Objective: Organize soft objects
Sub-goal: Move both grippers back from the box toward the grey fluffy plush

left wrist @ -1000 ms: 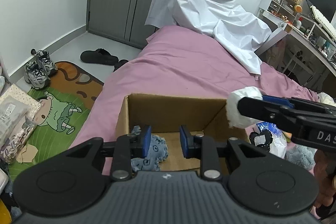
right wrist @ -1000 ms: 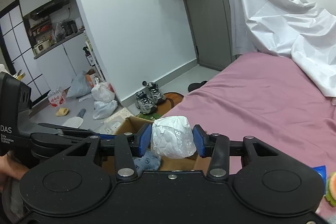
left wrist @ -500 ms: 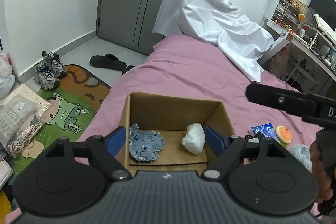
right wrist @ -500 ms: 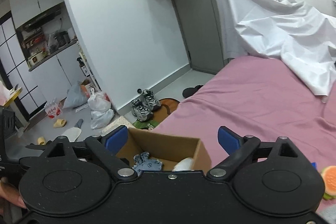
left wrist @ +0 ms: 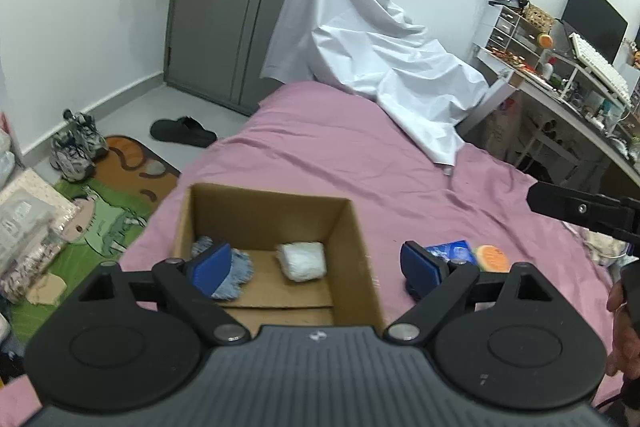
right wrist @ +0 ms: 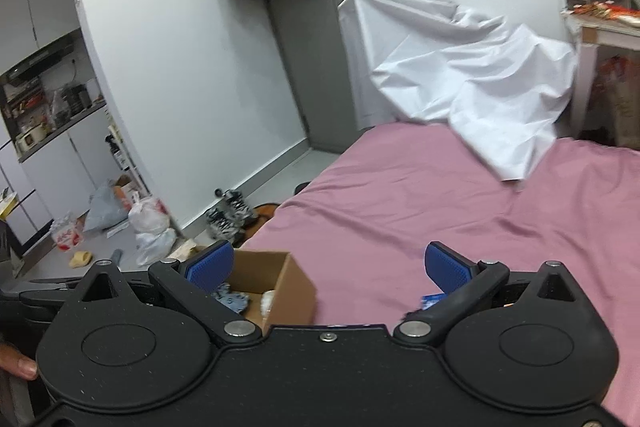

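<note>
I had the left claw spread wide and holding nothing, hovering over the cardboard box on the pink bed. Inside the box, the white soft bundle lay on the floor of the carton near its right wall, and the blue-grey cloth sat at about nine o'clock from it, partly behind my left blue pad. Outside the box, at three o'clock, a blue packet and an orange round toy rested on the bed, just beside each other. The right claw was also wide and empty, above the bed with the box down at its seven o'clock. A crumpled white sheet lay at twelve o'clock, at the far end of the bed.
</note>
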